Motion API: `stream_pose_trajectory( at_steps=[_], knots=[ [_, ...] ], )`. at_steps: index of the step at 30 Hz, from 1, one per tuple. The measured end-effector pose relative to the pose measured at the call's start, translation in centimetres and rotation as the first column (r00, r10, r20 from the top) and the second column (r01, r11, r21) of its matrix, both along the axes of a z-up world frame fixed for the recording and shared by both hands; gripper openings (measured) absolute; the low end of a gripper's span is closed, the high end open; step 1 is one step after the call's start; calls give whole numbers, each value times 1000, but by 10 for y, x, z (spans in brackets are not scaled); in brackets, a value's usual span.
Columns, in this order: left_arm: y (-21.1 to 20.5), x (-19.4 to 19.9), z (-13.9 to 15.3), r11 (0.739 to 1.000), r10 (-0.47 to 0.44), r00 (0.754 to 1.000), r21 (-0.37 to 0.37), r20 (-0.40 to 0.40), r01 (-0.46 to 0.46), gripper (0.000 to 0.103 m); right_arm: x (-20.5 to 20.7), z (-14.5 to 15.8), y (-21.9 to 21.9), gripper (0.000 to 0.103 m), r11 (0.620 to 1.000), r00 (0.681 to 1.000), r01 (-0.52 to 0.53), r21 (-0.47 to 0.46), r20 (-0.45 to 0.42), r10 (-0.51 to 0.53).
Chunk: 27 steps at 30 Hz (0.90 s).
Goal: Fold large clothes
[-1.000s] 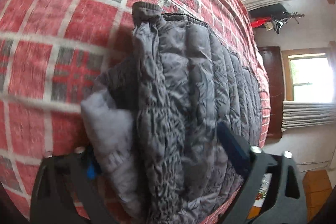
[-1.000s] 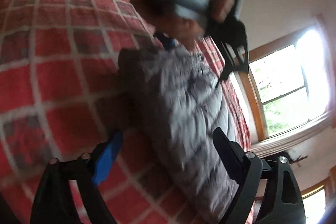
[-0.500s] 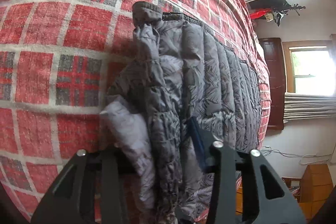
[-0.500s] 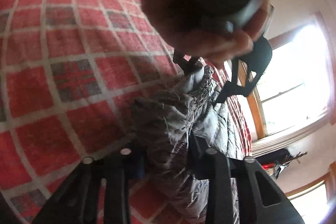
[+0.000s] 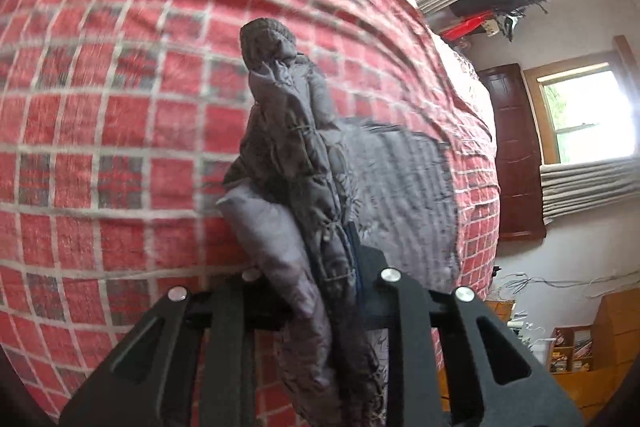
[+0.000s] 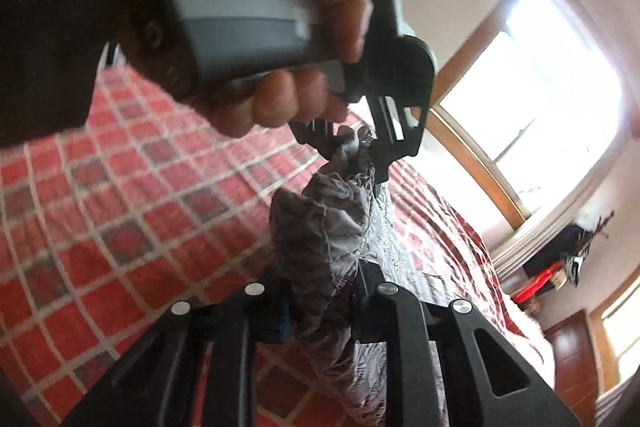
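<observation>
Both claws pinch the grey jacket (image 5: 320,195), jaws closing on its bunched edge. Left claw (image 5: 316,291) grips a thick fold of it; beyond the fingers the knit cuff (image 5: 266,39) sticks up, and the rest trails down to the right onto the red plaid bedspread (image 5: 100,155). Right claw (image 6: 320,307) clamps the fabric between its pads; straight ahead of it a hand (image 6: 280,27) holds the left claw, which bites the same edge further along.
</observation>
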<state>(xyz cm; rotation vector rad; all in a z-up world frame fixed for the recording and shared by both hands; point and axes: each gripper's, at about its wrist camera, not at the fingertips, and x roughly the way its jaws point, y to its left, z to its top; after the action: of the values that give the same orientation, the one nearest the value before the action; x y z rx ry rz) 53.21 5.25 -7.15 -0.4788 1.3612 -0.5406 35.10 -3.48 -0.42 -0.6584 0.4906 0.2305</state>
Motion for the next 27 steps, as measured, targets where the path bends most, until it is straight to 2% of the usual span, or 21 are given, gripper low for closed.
stream_pose_trajectory(
  at_steps=[6,7,12,17,27],
  knots=[
    [-55,-4,51,997,-45,997,62,59,42,21,-18,37,-43,21,987,998,45,156,42,-52],
    [-63,-6,55,996,-54,996,72,66,49,21,-33,40,-46,21,981,997,55,184,45,-64],
    [-115,-12,77,988,-105,990,125,95,92,21,-45,58,-89,20,952,992,94,290,52,-113],
    [-159,-18,79,978,-149,984,161,100,132,20,-46,53,-123,20,925,988,130,356,35,-152],
    [-233,-25,66,953,-239,968,212,82,217,20,-53,41,-171,20,894,973,209,395,7,-230]
  ],
)
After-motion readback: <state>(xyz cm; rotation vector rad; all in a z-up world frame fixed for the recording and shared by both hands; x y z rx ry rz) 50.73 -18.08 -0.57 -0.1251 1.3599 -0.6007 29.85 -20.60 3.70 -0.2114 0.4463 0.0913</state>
